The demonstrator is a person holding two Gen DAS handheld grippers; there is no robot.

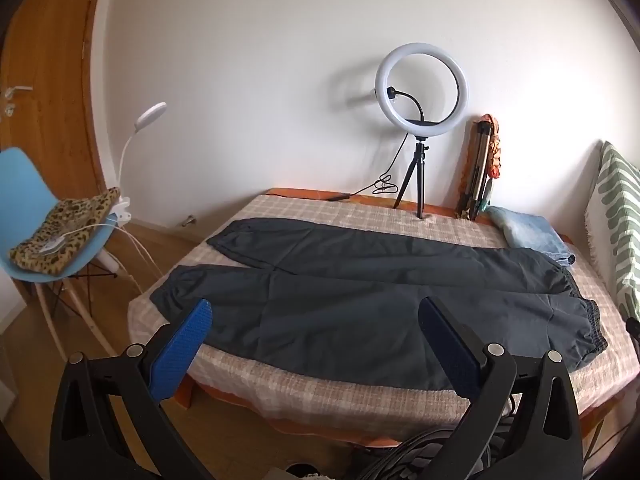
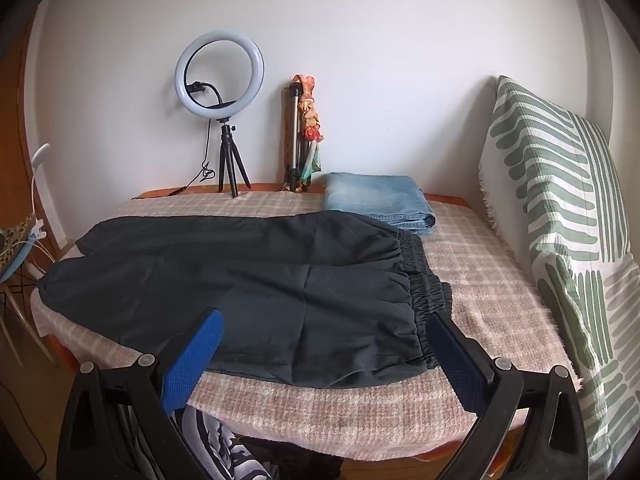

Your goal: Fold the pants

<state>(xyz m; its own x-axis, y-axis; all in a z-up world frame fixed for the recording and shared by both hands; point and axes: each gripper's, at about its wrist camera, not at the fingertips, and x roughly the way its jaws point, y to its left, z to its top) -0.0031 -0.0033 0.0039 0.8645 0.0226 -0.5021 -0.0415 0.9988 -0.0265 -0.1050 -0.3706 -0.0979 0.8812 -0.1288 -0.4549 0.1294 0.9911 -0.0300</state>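
White wall backs a table (image 1: 360, 396) draped in a pale checked cloth (image 2: 480, 280), and the dark pants (image 1: 360, 292) lie flat across that cloth, unfolded, both legs side by side. Left of the pants, off the table, a blue chair (image 1: 24, 184) carries a leopard-print cloth (image 1: 68, 232), with a white gooseneck lamp (image 1: 150, 114) clipped beside it and a wooden door (image 1: 48, 80) behind. The cuffs point toward that chair, one leg nearer the wall, the other nearer the table's front edge. Behind the pants, by the wall, a lit ring light (image 1: 422, 90) stands on a small black tripod; right of it a folded tripod (image 2: 296, 136) leans against the wall with a patterned cloth hung on it. Folded jeans (image 2: 380, 200) rest just behind the pants' elastic waistband (image 2: 424, 280), touching it in the right wrist view. Right of the pants, a green-and-white striped cushion (image 2: 560, 208) stands upright. The left gripper (image 1: 316, 320) hovers before the near leg, blue pads spread wide, holding nothing. The right gripper (image 2: 324, 332) hangs near the waistband end, jaws equally spread and empty.
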